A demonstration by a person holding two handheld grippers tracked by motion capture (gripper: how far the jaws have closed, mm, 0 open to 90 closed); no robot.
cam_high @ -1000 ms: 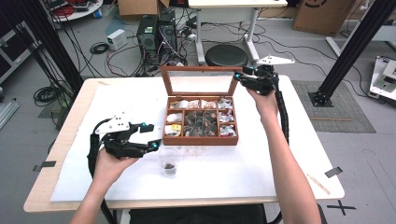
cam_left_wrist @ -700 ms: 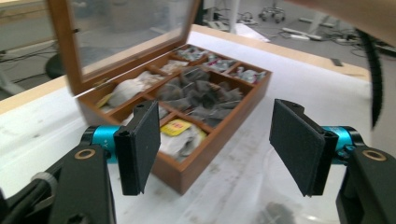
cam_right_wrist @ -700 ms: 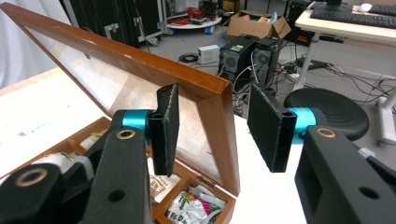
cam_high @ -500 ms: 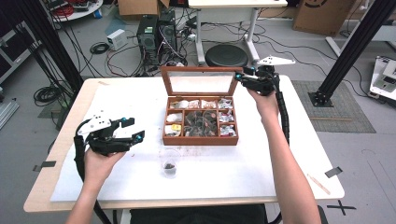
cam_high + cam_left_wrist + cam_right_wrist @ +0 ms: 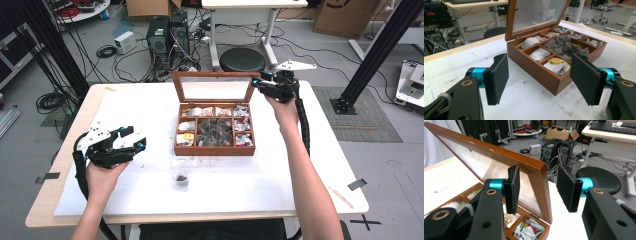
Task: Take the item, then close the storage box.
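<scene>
- Wooden tea box (image 5: 214, 131) sits near the middle of the worktop (image 5: 310, 165), its glazed lid (image 5: 213, 90) standing open and tilted back on hinges at the far edge; it serves as the landmark for everything below.
- Inside the box, small compartments hold wrapped tea bags (image 5: 555, 65), with darker sachets heaped in the centre cell; these look light, soft and crinkly, so a pinch on a wrapper edge should lift one.
- Just in front of the box, toward the person, stands a small clear cup (image 5: 181, 173) with something dark at its bottom (thin plastic by the look of it, easily tipped or crushed).
- At the box's far right corner, the right hand-held gripper (image 5: 537, 185) has its pads apart, straddling the top corner of the lid frame without pressing on it, as far as its own view shows.
- Well to the left of the box, the left hand-held gripper (image 5: 131, 142) hovers over the worktop with its pads spread wide and nothing between them, pointing toward the box's near left corner.
- The box itself is rigid and probably fairly heavy for its size; the lid pane looks like glass or acrylic and may be fragile, so the wooden frame is the sensible place to grip, and the lid should swing freely on its hinges.
</scene>
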